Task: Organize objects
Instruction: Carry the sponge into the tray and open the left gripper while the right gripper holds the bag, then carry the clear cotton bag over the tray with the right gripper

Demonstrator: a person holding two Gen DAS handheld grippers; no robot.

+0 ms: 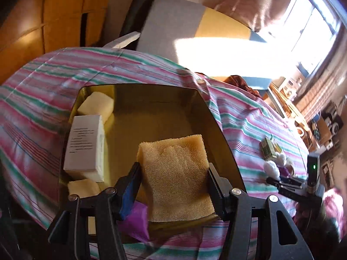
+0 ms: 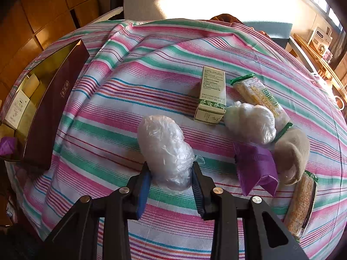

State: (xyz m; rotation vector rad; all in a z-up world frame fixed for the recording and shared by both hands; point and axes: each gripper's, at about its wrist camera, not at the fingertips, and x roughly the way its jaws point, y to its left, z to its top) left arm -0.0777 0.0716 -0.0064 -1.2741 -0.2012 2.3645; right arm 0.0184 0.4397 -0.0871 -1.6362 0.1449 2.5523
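My left gripper (image 1: 173,173) is shut on a tan sponge (image 1: 175,173) and holds it over the open gold-lined box (image 1: 156,99). In the box lie a white carton (image 1: 84,143) and two pale foam blocks (image 1: 97,106). A purple packet (image 1: 136,218) lies at the box's near edge. My right gripper (image 2: 170,171) is shut on a clear plastic-wrapped bundle (image 2: 164,149) on the striped cloth. The box (image 2: 54,106) stands at the left in the right wrist view.
On the striped cloth (image 2: 151,65) lie a green-and-white carton (image 2: 211,97), a second wrapped bundle (image 2: 249,123), two snack bars (image 2: 260,97), a purple packet (image 2: 256,169) and a beige sock (image 2: 292,151). Shelves and a window are at the right.
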